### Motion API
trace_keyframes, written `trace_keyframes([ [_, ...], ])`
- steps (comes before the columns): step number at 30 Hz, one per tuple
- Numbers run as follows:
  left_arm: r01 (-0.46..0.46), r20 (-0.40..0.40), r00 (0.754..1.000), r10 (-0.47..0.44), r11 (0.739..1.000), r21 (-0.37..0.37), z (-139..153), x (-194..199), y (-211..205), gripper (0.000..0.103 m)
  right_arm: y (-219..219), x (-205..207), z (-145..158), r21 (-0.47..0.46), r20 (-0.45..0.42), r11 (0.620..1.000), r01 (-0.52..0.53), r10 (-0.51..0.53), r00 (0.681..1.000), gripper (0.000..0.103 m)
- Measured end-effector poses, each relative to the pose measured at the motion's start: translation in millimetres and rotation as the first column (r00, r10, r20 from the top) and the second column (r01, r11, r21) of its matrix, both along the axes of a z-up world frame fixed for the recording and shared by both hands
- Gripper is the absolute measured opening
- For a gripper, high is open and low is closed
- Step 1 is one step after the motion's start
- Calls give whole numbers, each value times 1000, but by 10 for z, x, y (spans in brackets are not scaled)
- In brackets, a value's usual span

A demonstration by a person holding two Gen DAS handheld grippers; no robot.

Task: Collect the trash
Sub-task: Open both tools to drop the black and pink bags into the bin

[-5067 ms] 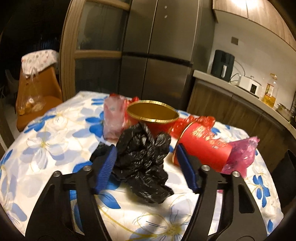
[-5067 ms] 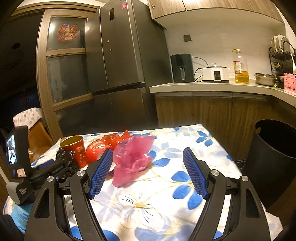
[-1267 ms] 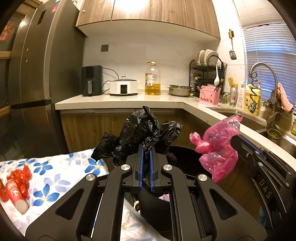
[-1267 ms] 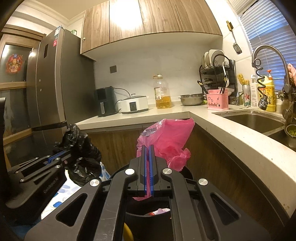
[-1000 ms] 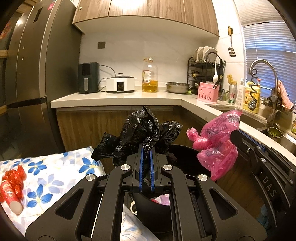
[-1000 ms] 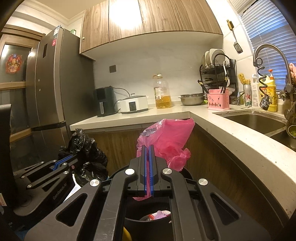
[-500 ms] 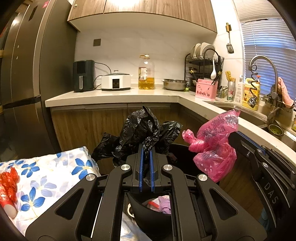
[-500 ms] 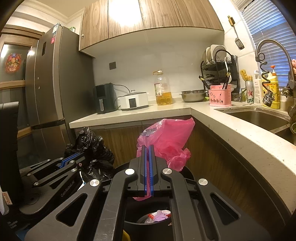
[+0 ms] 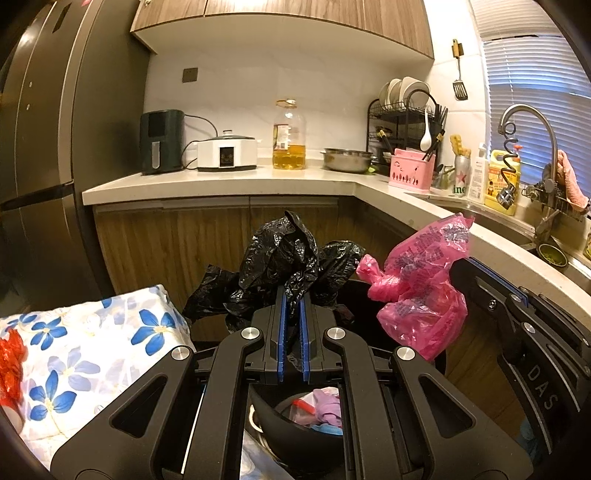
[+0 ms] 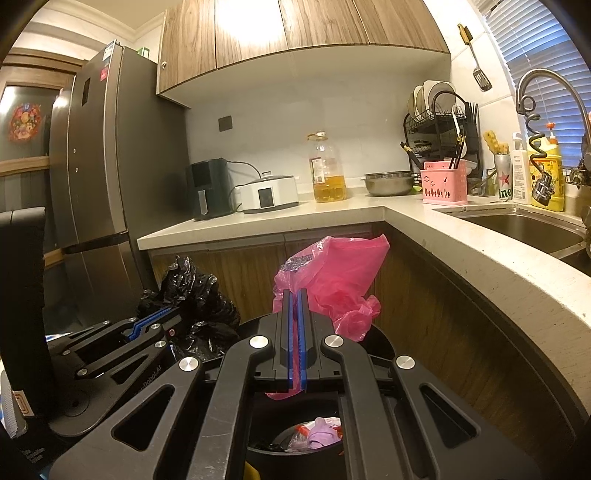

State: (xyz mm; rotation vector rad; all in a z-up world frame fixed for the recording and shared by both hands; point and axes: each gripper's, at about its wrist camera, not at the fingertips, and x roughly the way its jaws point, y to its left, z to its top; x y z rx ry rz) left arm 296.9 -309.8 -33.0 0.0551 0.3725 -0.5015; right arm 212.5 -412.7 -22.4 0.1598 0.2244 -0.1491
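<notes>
Spanning room: L-shaped counter [image 10: 480, 251] over dark bin [image 9: 295, 435], floral tablecloth [image 9: 92, 343].

Home kitchen, fridge [image 10: 107, 155], sink w/ faucet [image 10: 517, 225], dish rack [image 9: 406, 110], wood cabinets [image 10: 295, 33]

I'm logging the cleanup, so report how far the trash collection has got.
Done: some rubbish lies in the black bin. In hand: left hand-held gripper clamps a black bag, right hand-held gripper a pink bag, both above the bin. Left: red trash on the table.
</notes>
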Motion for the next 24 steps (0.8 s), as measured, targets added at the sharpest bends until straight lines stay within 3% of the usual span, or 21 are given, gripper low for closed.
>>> trace_keyframes([
  [9, -5, -32, 999, 4, 1000, -9, -64, 83, -13, 7, 3, 50, -24, 5, -9, 1000, -5, 5, 1000, 3],
  [11, -1, -35, 999, 1, 1000, -9, -75, 95, -13, 11, -6, 59, -32, 9, -13, 1000, -3, 3, 1000, 3],
  [15, 1, -34, 999, -2, 1000, -8, -102, 105, -20, 36, -26, 58, -41, 17, -12, 1000, 3, -3, 1000, 3],
  [18, 6, -38, 999, -6, 1000, -10, -115, 108, -9, 40, -38, 52, -40, 18, -11, 1000, 11, -11, 1000, 4],
  [24, -10, -45, 999, 10, 1000, -18, -135, 98, 66, 49, -67, 14, -54, 32, -16, 999, 22, -21, 1000, 25],
])
